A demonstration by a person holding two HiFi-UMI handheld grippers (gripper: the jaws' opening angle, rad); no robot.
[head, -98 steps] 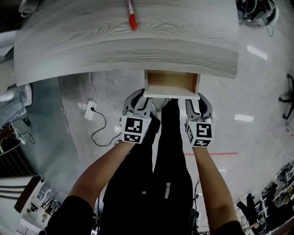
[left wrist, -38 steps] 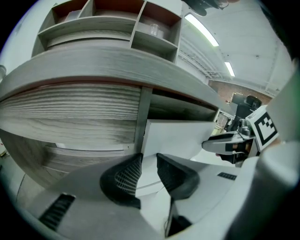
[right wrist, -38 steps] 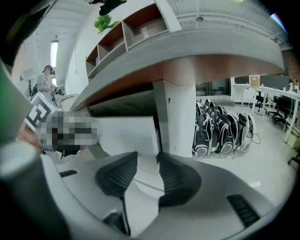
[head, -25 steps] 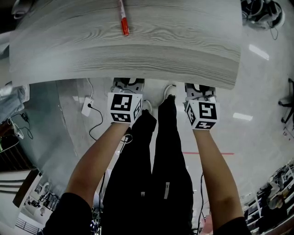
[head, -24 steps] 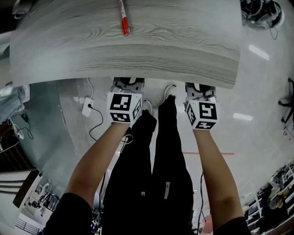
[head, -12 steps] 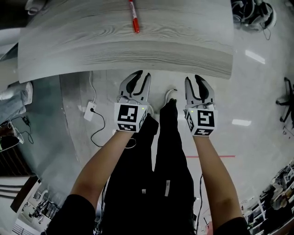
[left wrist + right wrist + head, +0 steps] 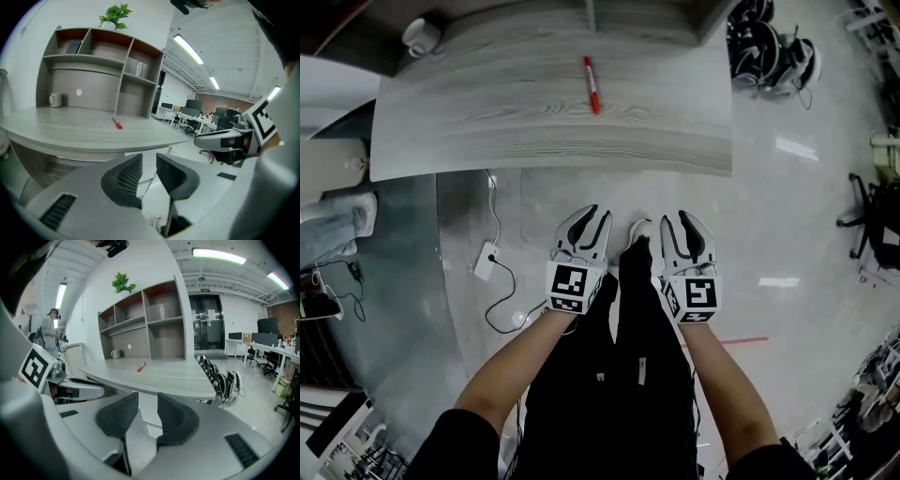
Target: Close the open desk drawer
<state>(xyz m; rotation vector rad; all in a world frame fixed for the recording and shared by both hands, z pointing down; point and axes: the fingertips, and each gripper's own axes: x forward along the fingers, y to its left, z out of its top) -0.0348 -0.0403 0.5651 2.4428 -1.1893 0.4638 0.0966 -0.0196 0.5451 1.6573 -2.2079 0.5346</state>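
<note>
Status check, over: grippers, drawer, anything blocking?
Left gripper open, empty. Right gripper open, empty, jaws just eased in slightly. No drawer juts from desk front: looks shut. Red pen on top, not in the way.

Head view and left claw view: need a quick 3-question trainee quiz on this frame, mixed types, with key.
1. True or false: a drawer sticks out past the front edge of the desk.
2. What lies on the desktop near its middle? A) red marker B) scissors C) phone
3. What is between the jaws of the left claw?
Key: 1 false, no drawer shows beyond the edge. 2 A. 3 nothing; the jaws stand apart, clear of the desk.
</note>
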